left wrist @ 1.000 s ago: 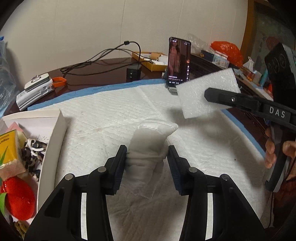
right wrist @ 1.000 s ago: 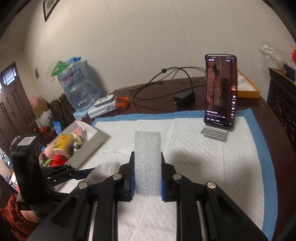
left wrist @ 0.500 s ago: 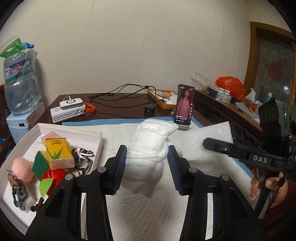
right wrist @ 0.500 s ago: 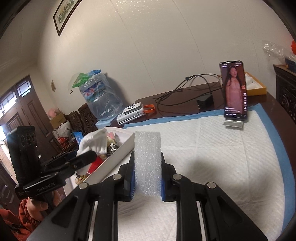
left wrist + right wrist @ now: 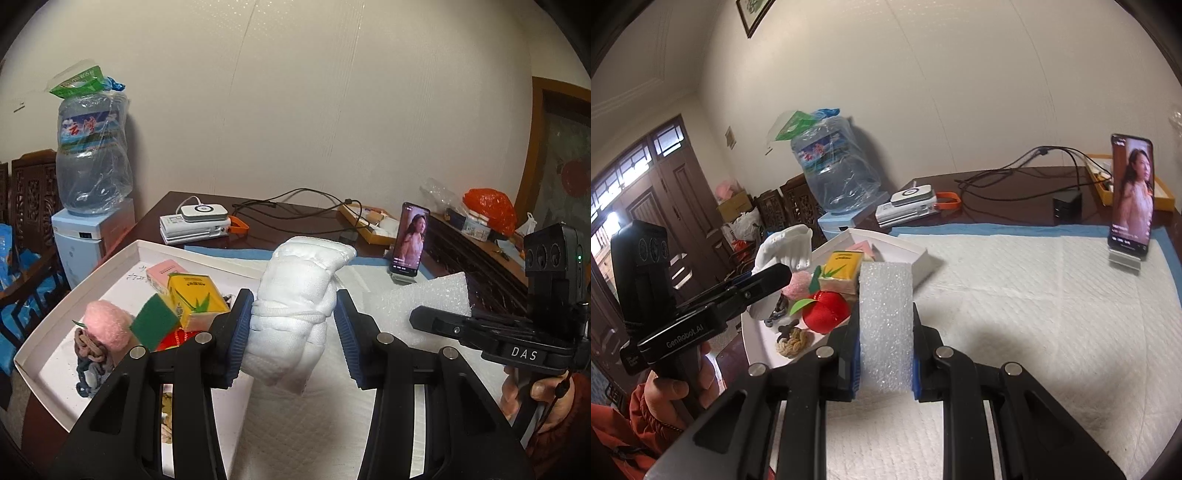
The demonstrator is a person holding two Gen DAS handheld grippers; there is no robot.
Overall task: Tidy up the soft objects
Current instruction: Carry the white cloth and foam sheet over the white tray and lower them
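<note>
My left gripper [image 5: 293, 321] is shut on a rolled white cloth bundle [image 5: 299, 295], held in the air beside the white tray [image 5: 122, 258]. From the right wrist the same bundle [image 5: 786, 243] hangs over the tray's left side. My right gripper [image 5: 884, 354] is shut on a white foam block [image 5: 885, 325], lifted above the quilted pad just right of the tray [image 5: 908, 254]. The foam block [image 5: 424, 295] also shows at the right of the left wrist view. In the tray lie a yellow tissue pack [image 5: 195, 299], a green sponge [image 5: 153, 321], a pink pompom [image 5: 105, 323] and a red stuffed fruit [image 5: 827, 308].
A phone on a stand [image 5: 1130, 199] is propped at the pad's far right. Cables and a black adapter [image 5: 1067, 206] lie on the dark table behind. A white device stack [image 5: 195, 221] sits at the back left, and a water dispenser [image 5: 92, 158] stands off the table's left.
Both grippers have risen and swung left toward the tray, each still gripping its load. The tray and its contents have come fully into view.
</note>
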